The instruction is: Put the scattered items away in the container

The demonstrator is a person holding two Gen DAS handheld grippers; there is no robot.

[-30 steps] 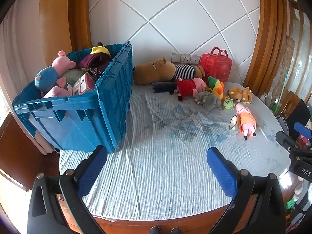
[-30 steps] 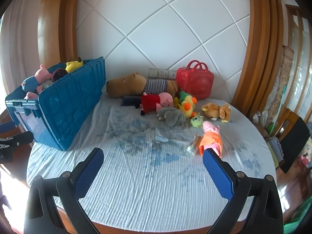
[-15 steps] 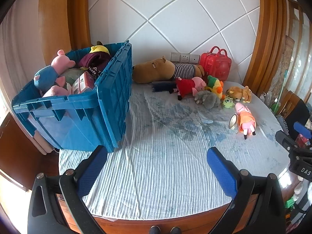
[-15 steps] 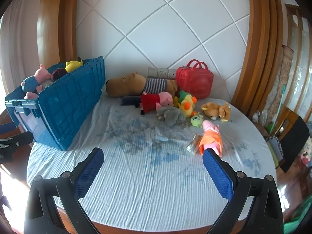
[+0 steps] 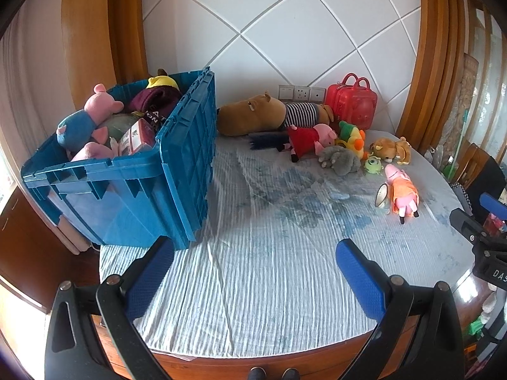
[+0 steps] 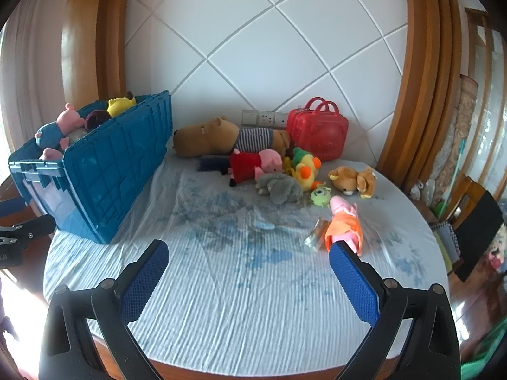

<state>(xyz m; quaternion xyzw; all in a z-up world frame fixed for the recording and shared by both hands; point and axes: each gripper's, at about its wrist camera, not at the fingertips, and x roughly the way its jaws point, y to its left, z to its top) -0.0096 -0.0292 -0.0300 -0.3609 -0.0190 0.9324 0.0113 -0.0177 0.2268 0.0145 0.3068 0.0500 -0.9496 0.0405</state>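
Note:
A blue crate [image 5: 177, 164] [image 6: 104, 171] stands at the table's left, holding several plush toys. Loose toys lie at the far right: a brown capybara [image 5: 253, 117] [image 6: 206, 137], a red-dressed pig [image 5: 309, 137] [image 6: 253, 164], a grey plush [image 5: 340, 160] [image 6: 280, 186], a yellow duck [image 6: 305, 167], a small green monster [image 6: 320, 197], a brown bear [image 5: 391, 150] [image 6: 351, 180] and an orange-dressed pig [image 5: 401, 190] [image 6: 343, 224] beside a small clear packet [image 6: 313, 237]. My left gripper [image 5: 255, 262] and my right gripper [image 6: 245, 264] hang open and empty over the near cloth.
A red toy suitcase [image 5: 351, 104] [image 6: 318, 131] stands against the tiled wall by the sockets. The round table [image 6: 221, 300] wears a wrinkled blue-white cloth. A chair [image 6: 475, 221] stands off the right edge. Wooden panels flank the wall.
Almost nothing differs; the views shift very slightly. Both grippers stay open and empty, and no toy has moved.

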